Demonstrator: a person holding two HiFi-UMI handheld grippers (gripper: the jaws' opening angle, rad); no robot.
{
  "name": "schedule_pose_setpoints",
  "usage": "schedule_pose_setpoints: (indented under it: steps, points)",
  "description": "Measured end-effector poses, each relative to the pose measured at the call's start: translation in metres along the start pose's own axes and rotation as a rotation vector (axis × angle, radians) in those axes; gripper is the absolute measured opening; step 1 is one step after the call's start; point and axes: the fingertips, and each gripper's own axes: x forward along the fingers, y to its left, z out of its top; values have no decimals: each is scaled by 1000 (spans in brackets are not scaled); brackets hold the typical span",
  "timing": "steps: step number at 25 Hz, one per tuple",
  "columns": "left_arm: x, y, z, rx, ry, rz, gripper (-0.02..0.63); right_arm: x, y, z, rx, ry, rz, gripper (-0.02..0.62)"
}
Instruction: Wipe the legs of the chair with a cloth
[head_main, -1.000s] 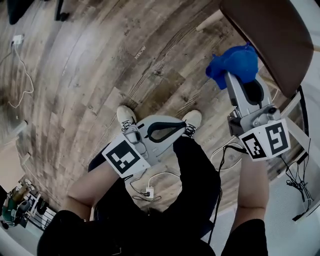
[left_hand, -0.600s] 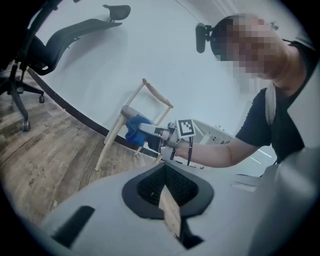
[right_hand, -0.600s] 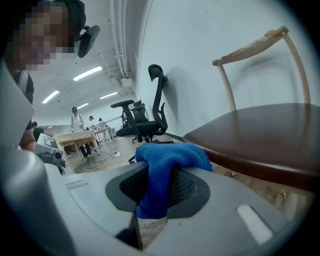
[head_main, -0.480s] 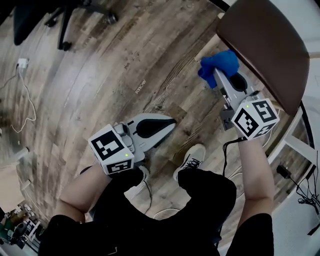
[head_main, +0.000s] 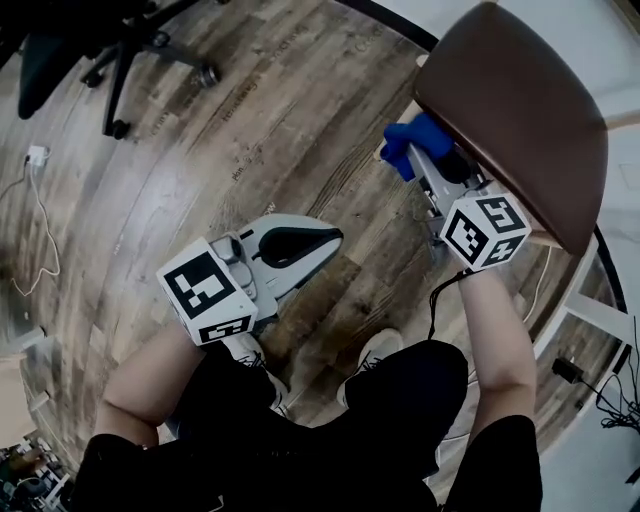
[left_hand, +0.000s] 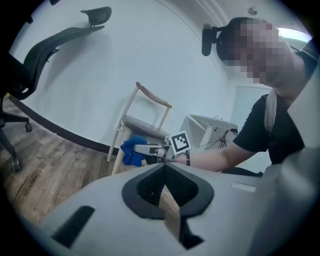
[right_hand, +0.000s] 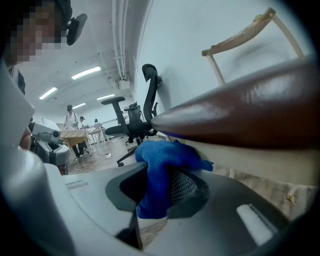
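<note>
**Blue cloth gripped under the chair's seat edge**

At far left a black office chair stands on the wood floor. The left gripper hangs over the floor, well apart from the work. Its jaws are closed together with nothing between them. To the right, the right gripper has its jaws clamped on a blue cloth, which bunches out past the tips. The cloth sits just under the near edge of the brown-seated chair. The right gripper view shows it up against the pale frame below the seat. Seen from the left gripper view, the cloth lies just beside a pale front leg.
</note>
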Motion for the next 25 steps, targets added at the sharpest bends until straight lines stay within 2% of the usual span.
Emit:
schedule_pose_setpoints:
  steps: [7,16,20,25]
  points:
    - [1,9,1,50,15,-7,8,14,-16,-18,15,1,-11,98]
    - [-3,9,-6,61,42,8,8,36,-43,-71,27,41,-27,98]
    - [-5,14,-9,32,45,14,8,52,-55,-106,27,97,-41,98]
    - [-13,18,-9,-5,31,29,8,74,-73,-172,22,228,-67,98]
